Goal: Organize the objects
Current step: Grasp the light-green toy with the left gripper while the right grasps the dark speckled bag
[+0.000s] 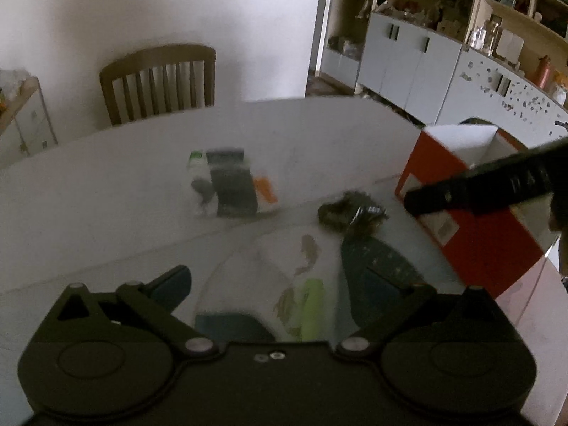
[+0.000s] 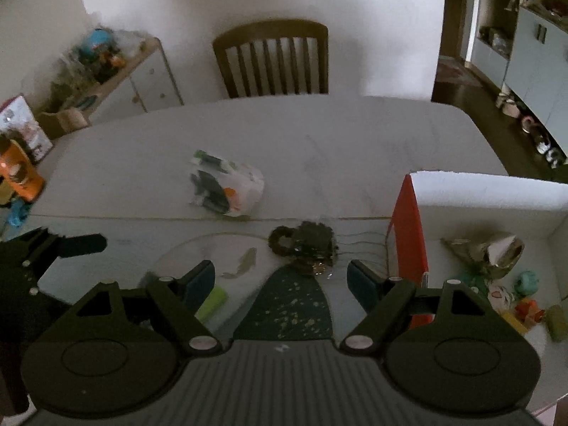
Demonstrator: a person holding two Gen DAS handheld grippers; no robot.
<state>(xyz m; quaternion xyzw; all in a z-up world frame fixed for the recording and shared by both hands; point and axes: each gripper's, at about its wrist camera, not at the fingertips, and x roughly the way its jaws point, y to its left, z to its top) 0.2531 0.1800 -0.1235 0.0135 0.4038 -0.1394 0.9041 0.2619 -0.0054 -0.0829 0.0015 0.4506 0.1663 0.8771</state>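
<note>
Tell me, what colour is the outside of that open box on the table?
Red outside, white inside; the box shows best in the left wrist view.

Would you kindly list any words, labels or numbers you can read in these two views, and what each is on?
None can be read for certain.
Raised letters on the right claw's arm: blurred.
White labels on the red box: too small.
Print on the white packet: blurred.
Print on the carton at the left edge: illegible.

Open red box (image 2: pixel 408 227), white inside, stands at the right table edge; it holds a crumpled foil wrapper (image 2: pixel 493 248) and small coloured toys (image 2: pixel 522 298). Printed white bag (image 2: pixel 227 186) lies mid-table. Dark fuzzy bundle (image 2: pixel 309 243) lies near the box, apart. Yellow-green piece (image 2: pixel 213 303) lies nearest the camera.
</note>
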